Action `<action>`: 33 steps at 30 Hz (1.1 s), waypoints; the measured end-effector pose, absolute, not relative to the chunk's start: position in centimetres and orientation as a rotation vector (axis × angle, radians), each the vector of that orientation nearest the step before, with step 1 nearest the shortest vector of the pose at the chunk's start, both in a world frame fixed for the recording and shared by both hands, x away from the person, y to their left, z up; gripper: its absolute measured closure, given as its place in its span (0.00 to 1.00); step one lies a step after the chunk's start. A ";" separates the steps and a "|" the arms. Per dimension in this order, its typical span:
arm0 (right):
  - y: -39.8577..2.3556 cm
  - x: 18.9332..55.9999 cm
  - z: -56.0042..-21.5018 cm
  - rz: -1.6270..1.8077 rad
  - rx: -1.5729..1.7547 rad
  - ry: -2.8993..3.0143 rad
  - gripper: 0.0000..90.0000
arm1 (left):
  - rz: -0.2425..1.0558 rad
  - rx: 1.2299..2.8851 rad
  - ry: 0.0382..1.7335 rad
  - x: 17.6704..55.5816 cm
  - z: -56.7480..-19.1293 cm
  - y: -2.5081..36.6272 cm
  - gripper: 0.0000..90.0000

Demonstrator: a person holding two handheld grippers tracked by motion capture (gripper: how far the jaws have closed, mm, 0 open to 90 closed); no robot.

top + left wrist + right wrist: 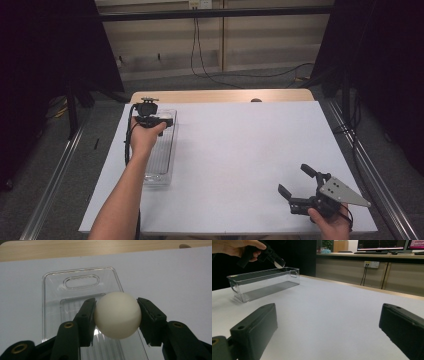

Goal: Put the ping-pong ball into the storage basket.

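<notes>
So the left gripper (117,315) has a cream-white ball (117,315) pinched between its jaws, hovering right over the far end of the clear plastic bin (52,287) that sits around 10 o'clock on the white table (240,150). Meanwhile the right gripper (297,181) is parked down at 5 o'clock, jaws spread wide with nothing in them.

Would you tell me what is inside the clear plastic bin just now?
The clear bin shows only its ribbed floor; nothing lies inside. The white ball is clamped in the left gripper above it, covering part of the floor.
</notes>
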State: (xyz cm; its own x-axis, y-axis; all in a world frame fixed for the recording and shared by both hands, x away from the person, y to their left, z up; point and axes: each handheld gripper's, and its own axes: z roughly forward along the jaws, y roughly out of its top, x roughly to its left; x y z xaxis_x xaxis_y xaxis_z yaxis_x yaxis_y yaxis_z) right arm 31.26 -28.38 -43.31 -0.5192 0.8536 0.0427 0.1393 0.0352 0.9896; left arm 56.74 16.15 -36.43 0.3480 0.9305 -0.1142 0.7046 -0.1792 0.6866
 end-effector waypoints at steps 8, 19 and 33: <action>-28.4 31.2 -43.3 1.532 1.005 1.721 0.01 | 0.441 1.963 1.428 56.6 -36.7 16.3 0.57; -28.4 31.2 -43.3 1.531 1.004 1.719 0.01 | 0.448 1.968 1.441 56.5 -37.4 16.8 0.57; -28.4 31.3 -43.3 1.530 1.000 1.719 0.01 | 0.447 1.970 1.454 56.3 -38.1 17.0 0.56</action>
